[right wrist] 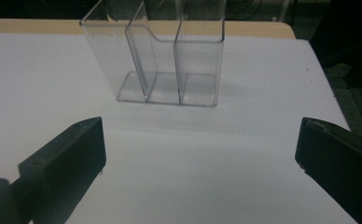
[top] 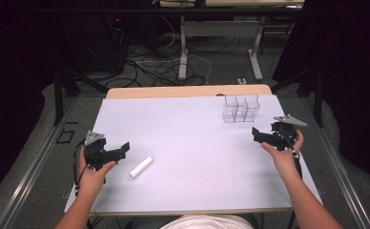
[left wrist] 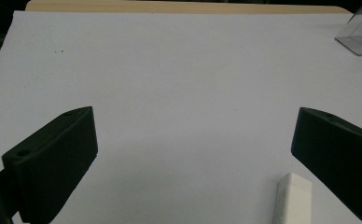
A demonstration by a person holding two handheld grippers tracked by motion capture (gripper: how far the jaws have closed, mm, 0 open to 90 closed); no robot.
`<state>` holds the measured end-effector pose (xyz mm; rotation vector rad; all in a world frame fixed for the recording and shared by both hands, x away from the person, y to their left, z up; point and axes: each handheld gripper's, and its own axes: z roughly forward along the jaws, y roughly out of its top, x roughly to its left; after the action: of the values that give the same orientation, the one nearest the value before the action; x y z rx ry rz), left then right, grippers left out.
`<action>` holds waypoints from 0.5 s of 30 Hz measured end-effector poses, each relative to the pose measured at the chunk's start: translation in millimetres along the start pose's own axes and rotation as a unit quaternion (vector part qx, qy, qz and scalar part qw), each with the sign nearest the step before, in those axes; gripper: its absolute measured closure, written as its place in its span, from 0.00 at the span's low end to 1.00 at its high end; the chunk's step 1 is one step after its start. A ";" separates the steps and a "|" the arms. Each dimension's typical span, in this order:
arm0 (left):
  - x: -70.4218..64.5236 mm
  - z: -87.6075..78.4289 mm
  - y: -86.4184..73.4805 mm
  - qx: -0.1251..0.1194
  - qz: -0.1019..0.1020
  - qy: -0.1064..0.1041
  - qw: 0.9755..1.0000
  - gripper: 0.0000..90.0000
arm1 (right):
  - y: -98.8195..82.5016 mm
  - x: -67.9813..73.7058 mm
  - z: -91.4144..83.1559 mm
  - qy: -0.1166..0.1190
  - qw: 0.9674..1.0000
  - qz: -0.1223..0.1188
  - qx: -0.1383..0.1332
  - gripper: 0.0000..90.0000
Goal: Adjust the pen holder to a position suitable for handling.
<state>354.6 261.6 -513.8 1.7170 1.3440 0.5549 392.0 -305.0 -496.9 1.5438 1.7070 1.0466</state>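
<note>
A white sheet (top: 192, 143) covers the table. On it lies a white stick (top: 141, 167), flat, just beside the left gripper (top: 124, 148), whose jaws stand wide with nothing between them. Well apart from the stick, at the far side, stands a clear container (top: 240, 108) with empty compartments. Near it the right gripper (top: 255, 133) is wide open too.

White stick (top: 141, 167), clear organizer (top: 240, 108) — black grippers, white tabletop (top: 188, 129)
</note>
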 end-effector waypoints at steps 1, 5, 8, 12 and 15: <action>0.0 0.0 0.0 0.000 0.000 0.000 1.000 0.00 | 0.0 0.0 0.0 0.000 1.000 0.000 0.000 0.01; 0.4 0.4 0.1 0.000 0.001 0.002 1.000 0.01 | 28.8 -3.9 -2.8 0.011 1.000 0.006 -0.004 0.01; 0.7 0.7 0.0 0.001 0.000 0.002 1.000 0.01 | 45.8 -3.5 -1.2 0.015 1.000 0.005 0.005 0.01; 0.5 0.5 -0.2 0.001 0.002 0.003 1.000 0.01 | 60.1 -0.2 1.8 0.007 1.000 -0.006 0.009 0.02; 0.2 0.8 -0.4 0.000 0.004 0.002 1.000 0.01 | 71.1 2.7 6.1 0.009 1.000 -0.019 0.015 0.03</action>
<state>355.1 261.5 -514.6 1.7231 1.3396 0.5643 433.1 -300.6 -438.7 1.5181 1.7643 1.0230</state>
